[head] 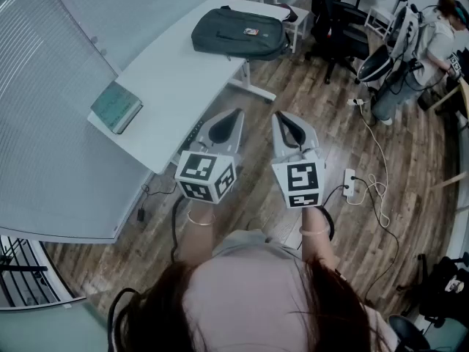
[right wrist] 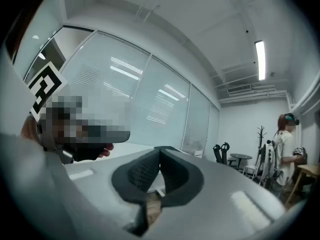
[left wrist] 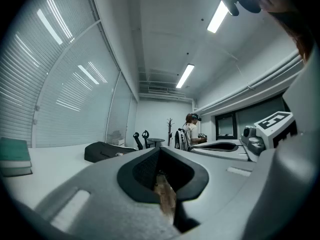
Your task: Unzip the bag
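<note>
Though ahead of tongs (head: 238, 113) (head: 281, 116), bag (head: 238, 31) apart.

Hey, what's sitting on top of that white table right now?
A dark grey bag lies at the far end of the table, and a green book lies near its left edge, apart from the bag. What the bag covers or holds cannot be seen.

- I can't make out the zipper on the bag (head: 238, 31); it's too small in my head view.
- The book (left wrist: 12, 156) is cut off at the left gripper view's edge.
</note>
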`<state>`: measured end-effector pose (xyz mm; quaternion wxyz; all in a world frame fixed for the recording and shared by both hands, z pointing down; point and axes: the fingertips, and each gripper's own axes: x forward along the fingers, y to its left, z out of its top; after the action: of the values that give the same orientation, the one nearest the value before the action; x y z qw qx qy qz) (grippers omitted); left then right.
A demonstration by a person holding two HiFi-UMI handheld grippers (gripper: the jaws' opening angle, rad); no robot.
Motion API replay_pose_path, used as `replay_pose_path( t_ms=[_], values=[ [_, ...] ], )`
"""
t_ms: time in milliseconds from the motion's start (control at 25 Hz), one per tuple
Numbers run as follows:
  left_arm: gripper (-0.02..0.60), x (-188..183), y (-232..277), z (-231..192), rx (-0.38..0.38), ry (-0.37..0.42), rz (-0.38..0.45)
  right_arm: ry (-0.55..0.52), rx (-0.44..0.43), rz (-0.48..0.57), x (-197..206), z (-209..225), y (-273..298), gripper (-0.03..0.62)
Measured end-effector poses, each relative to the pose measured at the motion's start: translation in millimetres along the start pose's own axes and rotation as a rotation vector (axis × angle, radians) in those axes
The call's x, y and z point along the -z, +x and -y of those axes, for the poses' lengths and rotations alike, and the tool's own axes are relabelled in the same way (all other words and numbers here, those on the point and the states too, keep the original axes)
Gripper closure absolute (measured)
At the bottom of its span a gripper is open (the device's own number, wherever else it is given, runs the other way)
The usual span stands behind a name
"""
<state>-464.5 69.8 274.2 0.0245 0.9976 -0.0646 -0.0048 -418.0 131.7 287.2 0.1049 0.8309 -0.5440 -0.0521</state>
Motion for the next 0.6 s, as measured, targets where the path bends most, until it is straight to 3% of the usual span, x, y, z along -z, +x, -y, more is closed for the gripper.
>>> replay_pose_path(
  t_ms=[600],
  values=[
    [0.571, 4, 34, -41, 0.069, -0.033, 0.000, 0.080, 0.011, -0.004, -3, -1, 47, 0.591]
  ],
)
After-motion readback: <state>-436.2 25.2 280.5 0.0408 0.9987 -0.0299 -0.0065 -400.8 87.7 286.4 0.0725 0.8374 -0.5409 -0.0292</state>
